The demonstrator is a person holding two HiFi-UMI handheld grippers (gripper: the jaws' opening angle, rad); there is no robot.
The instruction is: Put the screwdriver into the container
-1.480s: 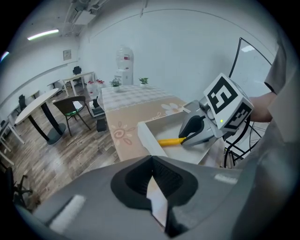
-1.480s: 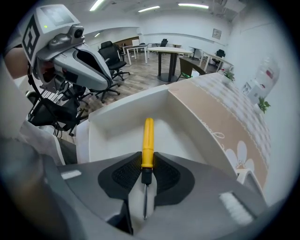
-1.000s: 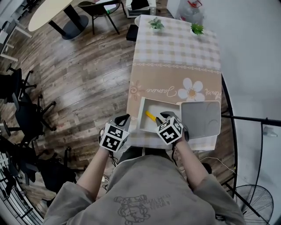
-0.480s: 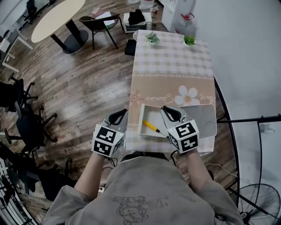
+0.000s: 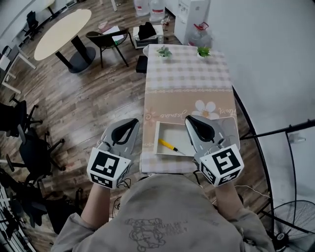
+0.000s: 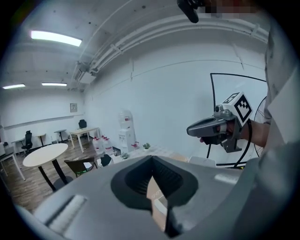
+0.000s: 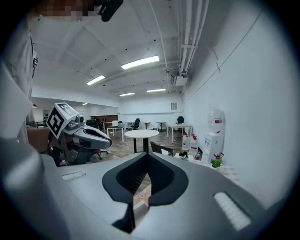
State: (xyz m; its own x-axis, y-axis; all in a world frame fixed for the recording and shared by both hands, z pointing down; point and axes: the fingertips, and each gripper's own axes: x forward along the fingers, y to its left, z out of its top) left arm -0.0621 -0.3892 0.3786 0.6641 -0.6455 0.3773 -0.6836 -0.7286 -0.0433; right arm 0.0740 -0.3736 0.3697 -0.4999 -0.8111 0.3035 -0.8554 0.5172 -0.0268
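Both clenched, empty — left gripper (image 5: 133, 122), right gripper (image 5: 189, 119); screwdriver (image 5: 169, 145) lies inside the container (image 5: 170, 132) — I'd withdraw without bumping it.

Wood floor (image 5: 88, 103), oval table (image 5: 61, 28), black chairs (image 5: 27, 140), long checked table (image 5: 189, 74) by white wall (image 5: 270, 59), strip lights (image 7: 140, 62) overhead, water cooler (image 5: 189, 12) beyond.

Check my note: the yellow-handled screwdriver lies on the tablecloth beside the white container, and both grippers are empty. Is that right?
Not quite. The head view shows the screwdriver lying inside the white container, not beside it on the tablecloth. The rest stands: the left gripper and right gripper each hold nothing, as their own views show.
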